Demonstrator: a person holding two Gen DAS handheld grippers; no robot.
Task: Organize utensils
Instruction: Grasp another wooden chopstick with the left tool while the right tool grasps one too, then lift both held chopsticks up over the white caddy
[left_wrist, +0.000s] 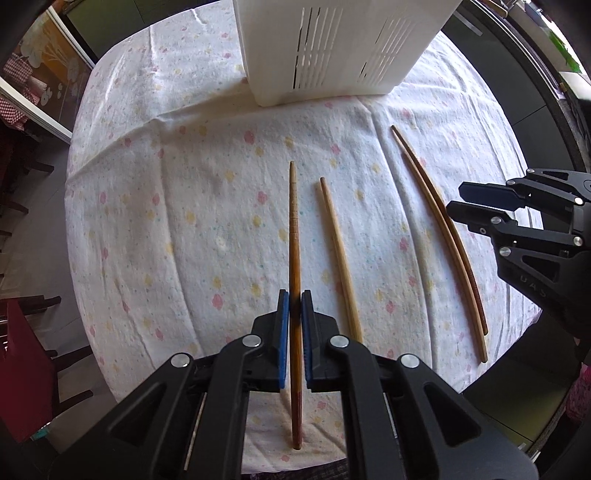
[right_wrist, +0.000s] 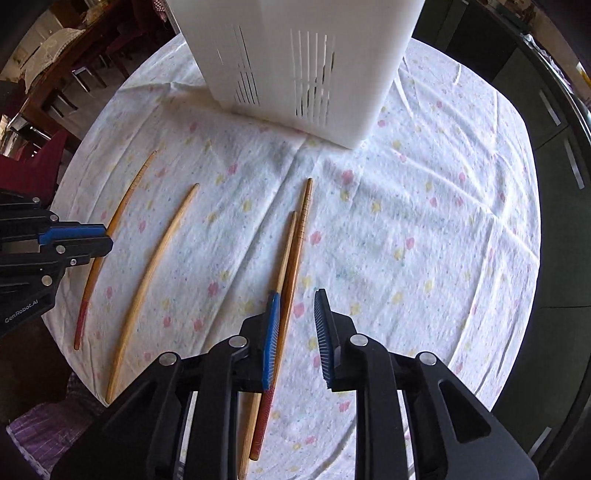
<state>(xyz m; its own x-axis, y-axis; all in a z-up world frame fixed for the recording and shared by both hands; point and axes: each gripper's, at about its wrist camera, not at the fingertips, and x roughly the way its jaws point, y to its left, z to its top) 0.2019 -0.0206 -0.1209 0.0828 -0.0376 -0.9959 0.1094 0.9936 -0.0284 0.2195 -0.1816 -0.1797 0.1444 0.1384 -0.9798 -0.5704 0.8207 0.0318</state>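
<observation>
While the left gripper (left_wrist: 294, 306) pinches a dark chopstick (left_wrist: 294, 236), the right gripper (right_wrist: 295, 321) hangs spread; white slotted bin (left_wrist: 332, 55) ahead, contents hidden in both views.

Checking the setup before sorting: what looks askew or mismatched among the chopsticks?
Two dark chopsticks lie staggered on the tablecloth; the pale chopstick lies alone. The left gripper is closed on another dark one. Nothing looks damaged.

Four chopsticks (left_wrist: 338, 254) side by side on tablecloth (left_wrist: 166, 221); utensil holder (left_wrist: 332, 48) behind them.
</observation>
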